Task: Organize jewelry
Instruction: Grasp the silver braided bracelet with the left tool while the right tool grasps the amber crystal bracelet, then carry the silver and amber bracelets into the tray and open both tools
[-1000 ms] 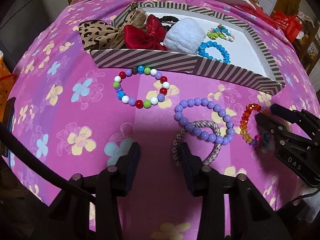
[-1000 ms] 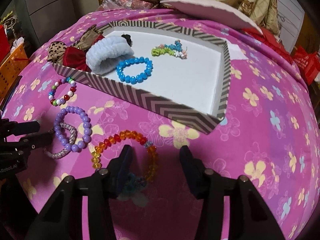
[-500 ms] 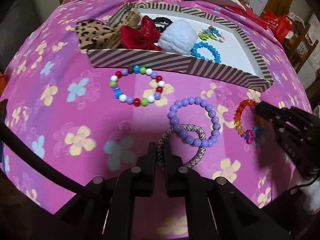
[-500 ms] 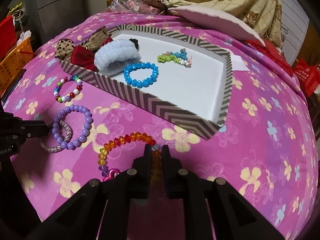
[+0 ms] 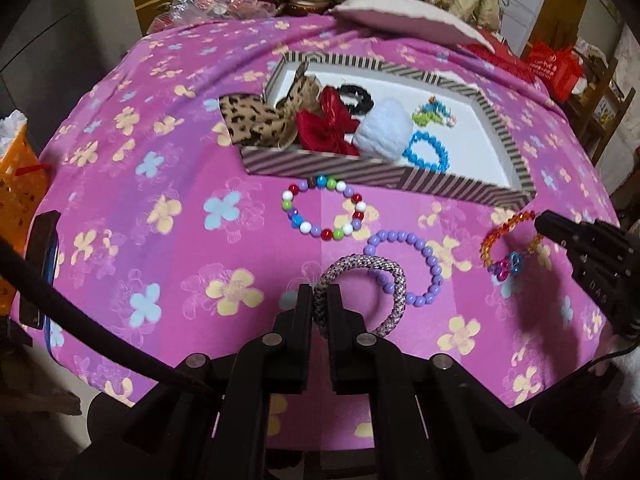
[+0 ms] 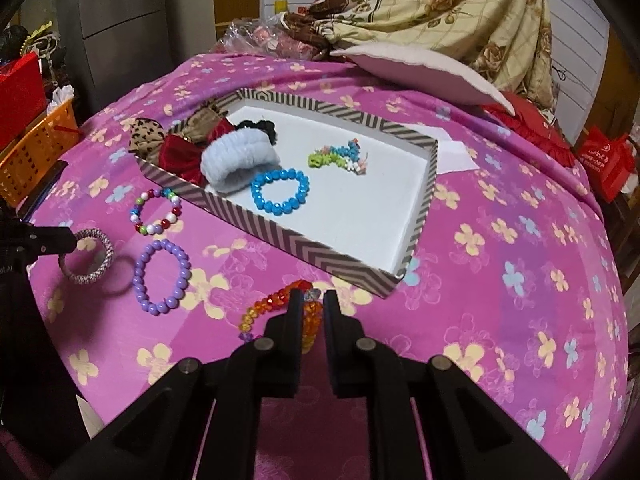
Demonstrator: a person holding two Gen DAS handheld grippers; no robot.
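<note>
Both tongs, spread a second ago, now pinch: left tongs [image 5: 319,300] grip the braided bangle [image 5: 362,292], right tongs [image 6: 311,308] the orange bracelet [image 6: 276,308], lifted off the cloth [image 5: 160,160].

Grey cabinet [image 6: 120,20], floral curtain [image 6: 460,8], orange basket [image 6: 36,148] behind pink-clothed table [image 6: 520,260].

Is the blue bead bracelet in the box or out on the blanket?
In the box. The blue bead bracelet lies flat on the white floor of the striped box, beside the fluffy white band.
</note>
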